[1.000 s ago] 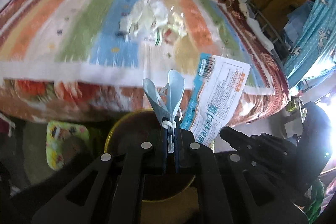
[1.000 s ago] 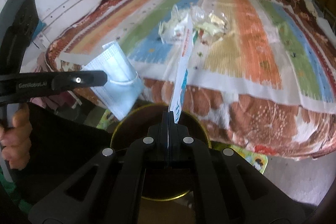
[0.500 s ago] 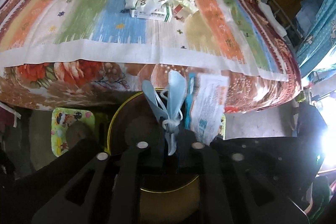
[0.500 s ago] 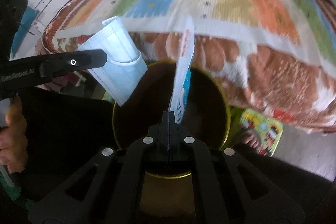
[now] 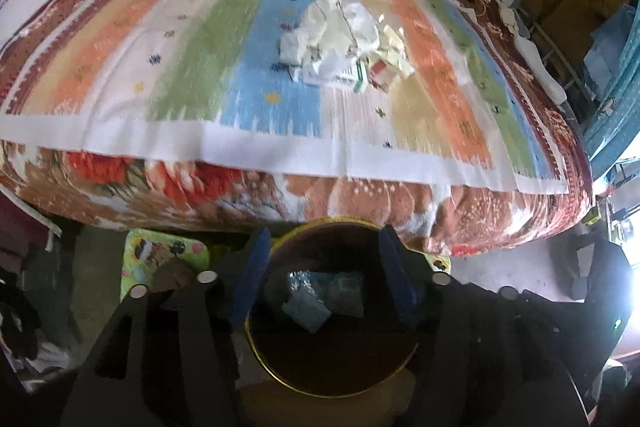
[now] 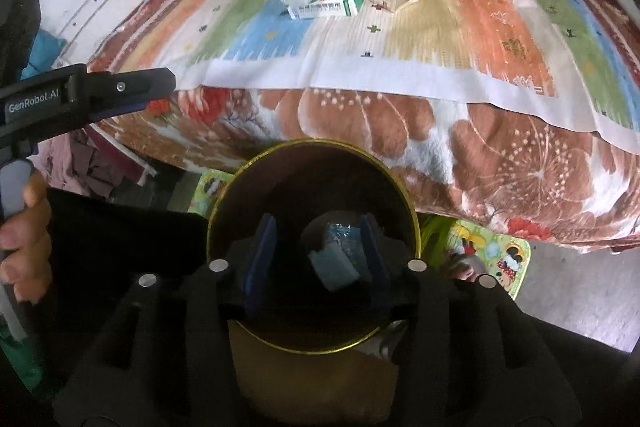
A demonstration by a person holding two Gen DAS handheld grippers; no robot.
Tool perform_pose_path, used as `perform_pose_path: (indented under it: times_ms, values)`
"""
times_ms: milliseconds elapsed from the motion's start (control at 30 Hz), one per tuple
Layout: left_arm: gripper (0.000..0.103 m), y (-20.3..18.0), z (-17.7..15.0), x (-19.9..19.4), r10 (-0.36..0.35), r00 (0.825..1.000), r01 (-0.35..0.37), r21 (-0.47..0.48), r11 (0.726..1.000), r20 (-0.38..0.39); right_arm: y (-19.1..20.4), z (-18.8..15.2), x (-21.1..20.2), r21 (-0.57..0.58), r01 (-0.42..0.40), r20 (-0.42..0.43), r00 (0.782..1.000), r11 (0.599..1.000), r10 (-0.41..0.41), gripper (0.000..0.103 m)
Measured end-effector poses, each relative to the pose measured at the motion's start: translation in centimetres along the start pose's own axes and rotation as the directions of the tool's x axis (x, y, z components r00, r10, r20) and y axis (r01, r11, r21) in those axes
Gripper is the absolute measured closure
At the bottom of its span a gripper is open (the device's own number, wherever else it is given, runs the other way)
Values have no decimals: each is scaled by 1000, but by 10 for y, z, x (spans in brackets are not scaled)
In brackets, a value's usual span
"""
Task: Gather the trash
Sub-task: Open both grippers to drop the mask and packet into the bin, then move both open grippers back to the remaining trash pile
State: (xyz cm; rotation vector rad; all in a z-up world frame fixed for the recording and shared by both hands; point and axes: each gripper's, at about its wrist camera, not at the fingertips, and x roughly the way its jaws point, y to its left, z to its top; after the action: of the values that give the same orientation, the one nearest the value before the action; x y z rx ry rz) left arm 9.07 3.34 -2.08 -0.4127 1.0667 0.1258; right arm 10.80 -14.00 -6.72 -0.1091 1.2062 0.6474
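both the left gripper [image 5: 320, 267] and right gripper [image 6: 316, 255] hang over the round bin [image 6: 404, 187] beside the striped bed cover [image 5: 160, 67], jaws opening, empty; dropped trash [image 6: 334, 267] lies inside, more trash pile [image 5: 344, 39] on the bed.

One bin [image 6: 224, 195], two hand-held grippers, one green-ended box [image 6: 332, 5], one trash pile [image 5: 344, 39].

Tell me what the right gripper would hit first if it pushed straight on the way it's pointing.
Probably the trash already lying in the bin: the right gripper, jaws opening with nothing between them, points down into the bin, at the blue mask on its bottom. Depth is unclear.
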Motion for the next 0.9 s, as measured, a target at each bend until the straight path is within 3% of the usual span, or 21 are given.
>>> perform_pose_path:
  times_ms: [67,233,600,833,900]
  values:
    - [37,1,8,-5,39,999,-39,27,999,29,-7,5,0,24,-15,-3,1000,1000,15,57]
    - [24,0,22,-11,79,994,-85,72,994,75,-7,22,-9,-21,57,52,997,998,-56,46]
    - [12,7,54,10,85,996,-86,53,995,15,-20,80,-25,-42,78,145,987,996,-71,27]
    - [6,5,76,22,144,988,-149,100,984,47,-26,104,-21,-29,80,173,982,996,-73,9]
    - [6,9,85,25,149,988,-153,83,985,52,-27,110,-22,-24,73,185,980,997,-67,9]
